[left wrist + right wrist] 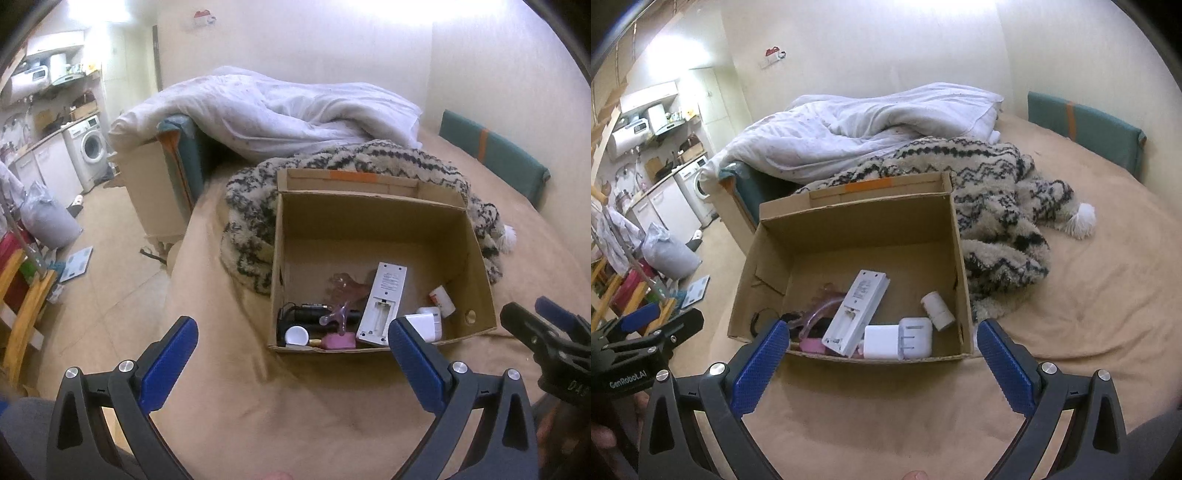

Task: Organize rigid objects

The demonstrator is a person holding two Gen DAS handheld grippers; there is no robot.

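An open cardboard box (369,221) (849,225) stands on the tan bed sheet. Inside lie a white remote (382,304) (855,314) with its battery bay open, a white charger (424,325) (914,338), a small white roll (441,295) (936,304), a pink block (338,341) (810,345), a white cap (296,336), clear pink plastic pieces (341,286) and black items (314,314). My left gripper (291,341) is open and empty just before the box's near wall. My right gripper (881,345) is open and empty at that wall too.
A patterned fleece blanket (251,221) (997,192) lies behind and beside the box, a white duvet (277,110) (857,125) beyond it. The bed edge drops to the floor on the left, with a scale (75,264) and bags. The right gripper shows at the right edge in the left wrist view (546,339).
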